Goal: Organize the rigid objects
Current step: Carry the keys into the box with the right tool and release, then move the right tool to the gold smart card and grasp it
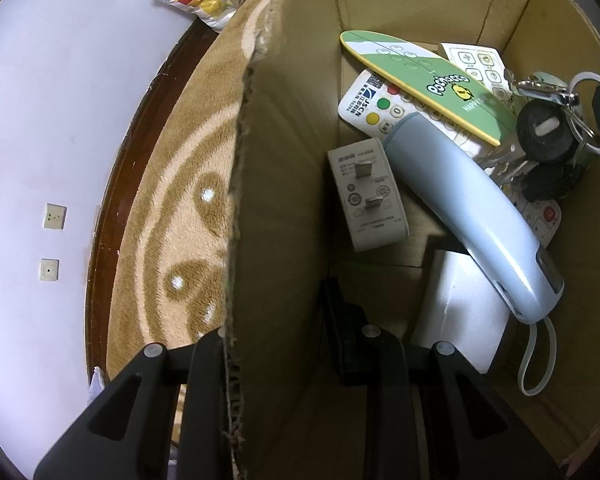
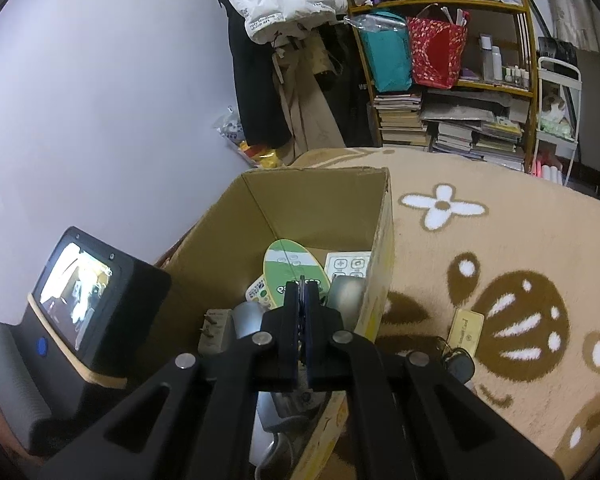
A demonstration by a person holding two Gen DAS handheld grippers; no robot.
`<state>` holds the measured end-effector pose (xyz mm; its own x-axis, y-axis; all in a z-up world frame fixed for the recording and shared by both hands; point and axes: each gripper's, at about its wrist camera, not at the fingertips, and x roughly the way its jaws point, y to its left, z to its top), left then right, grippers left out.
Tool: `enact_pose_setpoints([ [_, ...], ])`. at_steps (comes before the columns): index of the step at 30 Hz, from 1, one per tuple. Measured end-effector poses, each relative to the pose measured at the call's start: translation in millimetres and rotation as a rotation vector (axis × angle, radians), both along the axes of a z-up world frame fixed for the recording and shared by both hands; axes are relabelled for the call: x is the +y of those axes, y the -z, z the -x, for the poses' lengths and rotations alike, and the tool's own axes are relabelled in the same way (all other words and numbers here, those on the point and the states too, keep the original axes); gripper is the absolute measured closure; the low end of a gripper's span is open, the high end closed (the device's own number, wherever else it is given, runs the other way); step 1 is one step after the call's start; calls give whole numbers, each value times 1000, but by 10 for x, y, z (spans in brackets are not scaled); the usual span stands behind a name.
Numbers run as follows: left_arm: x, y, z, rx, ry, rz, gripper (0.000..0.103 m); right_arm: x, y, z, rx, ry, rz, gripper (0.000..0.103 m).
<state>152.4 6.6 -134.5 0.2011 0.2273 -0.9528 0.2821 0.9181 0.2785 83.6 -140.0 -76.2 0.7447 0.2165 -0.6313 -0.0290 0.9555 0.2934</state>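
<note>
A cardboard box (image 1: 284,184) stands on a tan patterned blanket (image 1: 180,184). My left gripper (image 1: 268,344) is shut on the box's left wall, one finger outside and one inside. Inside lie a grey charger (image 1: 366,194), a light blue handled device (image 1: 472,208), a green Pochacco board (image 1: 432,80), a white remote (image 1: 374,104), a bunch of keys (image 1: 548,120) and a white object (image 1: 460,308). My right gripper (image 2: 302,308) is shut with nothing in it, above the box (image 2: 312,196). A second bunch of keys with a tan card (image 2: 460,340) lies on the blanket right of the box.
A white wall with two sockets (image 1: 54,216) is on the left. The other gripper's body with its screen (image 2: 76,300) stands left of the box. A shelf (image 2: 452,68) with books and bags, and hanging clothes (image 2: 284,60), are at the back.
</note>
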Motion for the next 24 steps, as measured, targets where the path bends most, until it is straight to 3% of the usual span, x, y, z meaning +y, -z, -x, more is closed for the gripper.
enact_pose_setpoints([
  [15, 23, -39, 15, -1, -10, 12, 79, -52, -111, 64, -22, -10, -9, 98],
  [20, 32, -57, 17, -4, -6, 8, 79, -134, -270, 146, -76, -6, 15, 82],
  [22, 37, -75, 17, -7, -5, 9, 79, -205, -290, 174, -91, 20, 27, 60],
  [24, 39, -80, 16, -7, -5, 11, 79, -309, -296, 192, -101, 44, 8, 51],
])
